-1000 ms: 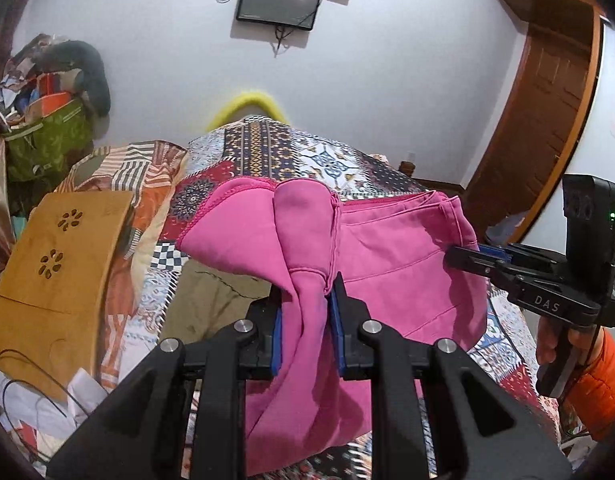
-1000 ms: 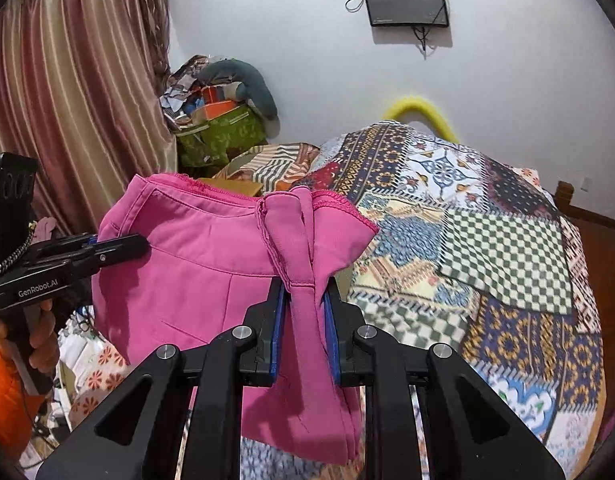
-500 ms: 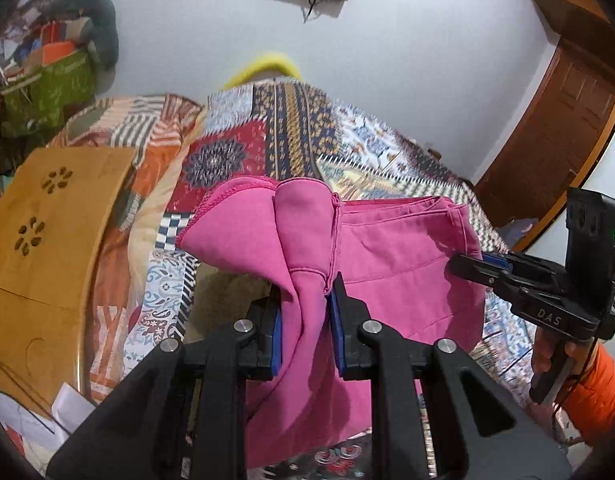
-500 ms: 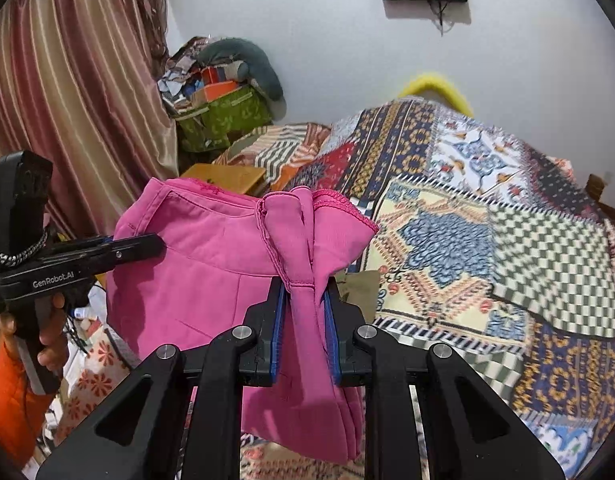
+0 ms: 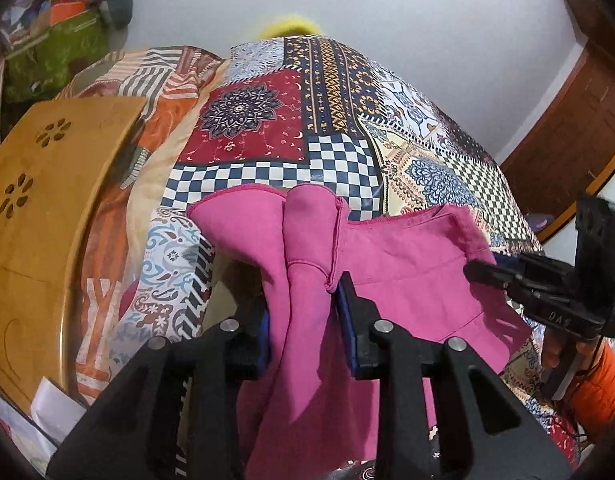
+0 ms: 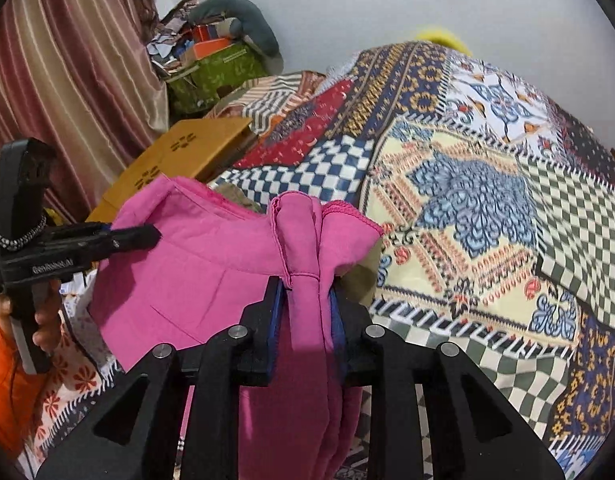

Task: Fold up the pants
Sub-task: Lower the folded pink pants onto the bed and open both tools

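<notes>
The pink pants (image 5: pixel 407 272) hang in the air between the two grippers, stretched along one edge, with the rest of the cloth drooping below the fingers toward the patchwork bedspread (image 5: pixel 335 128). At each end a bunched corner of the fabric rises between the fingers and flops over beyond their tips.

In the left gripper (image 5: pixel 303 300) the gathered cloth sits between the two blue pads; the jaws are opening, and a dark slit shows between the left pad and the fabric, so the cloth looks loosely kept rather than squeezed. From this gripper the taut edge runs off to the right of its fingers, to the other tool's black fingertip.

In the right gripper (image 6: pixel 305 300) the bunch also lies between the pads, which are opening too; here the fabric fills most of the gap and I cannot tell whether the pads are pressing on it. The taut edge leads left of these fingers to the left tool, held by a hand (image 6: pixel 43 320) with an orange sleeve (image 6: pixel 7 384).

Beyond the fingertips the bedspread spreads toward a white wall (image 5: pixel 427 20). Left of the left fingers lies a wooden board with flower cutouts (image 5: pixel 39 200), and farther back a green bag (image 6: pixel 215 72) amid clutter and a striped curtain (image 6: pixel 59 60).
</notes>
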Motion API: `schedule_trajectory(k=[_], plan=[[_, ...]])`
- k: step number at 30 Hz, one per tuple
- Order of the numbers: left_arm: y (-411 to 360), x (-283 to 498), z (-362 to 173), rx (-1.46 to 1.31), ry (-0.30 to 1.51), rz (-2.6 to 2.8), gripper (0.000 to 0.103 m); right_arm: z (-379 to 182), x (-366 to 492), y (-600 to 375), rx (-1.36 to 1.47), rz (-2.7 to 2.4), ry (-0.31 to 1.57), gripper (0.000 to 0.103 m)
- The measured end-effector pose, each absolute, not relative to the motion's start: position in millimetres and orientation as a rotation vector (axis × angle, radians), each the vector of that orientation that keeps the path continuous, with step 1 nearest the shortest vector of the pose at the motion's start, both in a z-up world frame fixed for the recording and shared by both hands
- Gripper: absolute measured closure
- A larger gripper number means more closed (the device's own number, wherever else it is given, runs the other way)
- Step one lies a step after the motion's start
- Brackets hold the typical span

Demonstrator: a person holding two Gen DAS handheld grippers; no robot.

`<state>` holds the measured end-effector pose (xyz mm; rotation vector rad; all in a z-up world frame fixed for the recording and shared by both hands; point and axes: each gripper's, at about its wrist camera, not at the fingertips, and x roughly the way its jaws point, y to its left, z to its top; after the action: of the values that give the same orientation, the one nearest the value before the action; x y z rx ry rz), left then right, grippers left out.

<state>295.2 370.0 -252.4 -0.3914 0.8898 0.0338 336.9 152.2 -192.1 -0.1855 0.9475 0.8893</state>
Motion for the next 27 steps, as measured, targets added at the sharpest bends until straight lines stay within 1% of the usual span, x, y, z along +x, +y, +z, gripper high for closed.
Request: schedule_trajectory(k=[6, 13, 18, 23, 24, 25, 27], plan=[[371.1, 278.9, -231.2, -0.384, 0.857, 0.086, 0.075, -178.2, 330.0, 136.5, -0.216, 0.886, 0.942, 0.077], [351.8, 257.7, -204.4, -0.313, 0.809, 0.106, 0.075, -160.9, 299.2, 134.7, -0.287, 0.936, 0.866, 0.077], [328.0, 248.6, -223.7, -0.281, 0.857, 0.077, 0.074, -173.9, 286.5, 147.3, -0.344, 0.98, 0.896, 0.077], [331.2, 255.4, -262.5, -0.282, 0.952, 0.12, 0.075, -191.6, 288.8, 148.4, -0.37, 0.972, 0.938, 0.076], [334.3, 255.8, -266.1, -0.298, 0.953, 0.119, 0.074, -191.5, 289.7, 146.0, -0.361, 0.975, 0.939, 0.075], [336.6, 254.5, -267.6, -0.305, 0.953, 0.119, 0.074, -190.9, 290.8, 144.6, -0.356, 0.971, 0.94, 0.071], [338.1, 252.6, -265.4, -0.307, 0.948, 0.12, 0.075, -189.4, 291.4, 141.5, -0.344, 0.966, 0.944, 0.068]])
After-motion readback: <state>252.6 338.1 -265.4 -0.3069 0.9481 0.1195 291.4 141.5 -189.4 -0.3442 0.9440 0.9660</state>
